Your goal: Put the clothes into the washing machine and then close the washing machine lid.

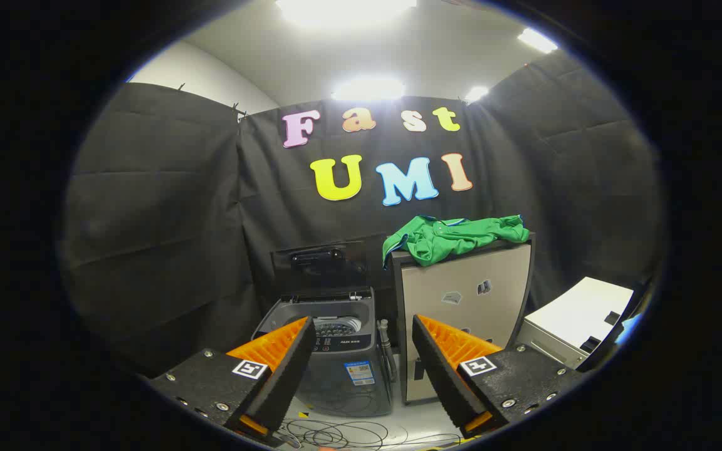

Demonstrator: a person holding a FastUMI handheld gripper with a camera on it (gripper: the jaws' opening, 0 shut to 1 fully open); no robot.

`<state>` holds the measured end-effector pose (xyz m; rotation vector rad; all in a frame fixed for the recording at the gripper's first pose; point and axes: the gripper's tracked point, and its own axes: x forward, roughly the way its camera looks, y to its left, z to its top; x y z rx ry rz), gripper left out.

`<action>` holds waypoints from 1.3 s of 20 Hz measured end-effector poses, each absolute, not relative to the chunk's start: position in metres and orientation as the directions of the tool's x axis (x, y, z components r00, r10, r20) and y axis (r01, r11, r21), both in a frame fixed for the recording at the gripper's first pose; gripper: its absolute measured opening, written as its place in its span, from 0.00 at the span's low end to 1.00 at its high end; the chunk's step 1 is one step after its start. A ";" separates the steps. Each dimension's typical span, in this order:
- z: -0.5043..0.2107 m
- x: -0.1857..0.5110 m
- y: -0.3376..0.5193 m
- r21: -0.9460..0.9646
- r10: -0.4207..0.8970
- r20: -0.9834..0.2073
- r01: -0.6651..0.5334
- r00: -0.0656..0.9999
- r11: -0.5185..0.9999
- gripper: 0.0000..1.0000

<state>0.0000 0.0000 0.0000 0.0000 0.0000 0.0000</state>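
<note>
While the washing machine (326,341) stands lid-up, the hand-held gripper (361,351) hovers wide and empty; next comes reaching the green shirt (455,237) atop the cabinet (467,313).

We can read very little here. The washing machine (342,351) carries a short line of brand lettering on its front panel, too small for us to make out, and a sticker (360,372) lower on its front whose print is just as blurred. Two small stickers (465,293) sit on the pale cabinet (461,326) beside it, unreadable. Each finger of the open, empty gripper (361,363) bears a square black-and-white marker tag (250,369), a pattern and no text.
</note>
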 end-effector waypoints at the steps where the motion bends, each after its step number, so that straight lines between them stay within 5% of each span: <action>1: 0.001 0.001 -0.001 0.001 -0.001 0.000 0.001 1.000 1.000 0.96; 26: 0.001 0.006 -0.002 -0.001 0.014 0.007 -0.014 1.000 1.000 0.96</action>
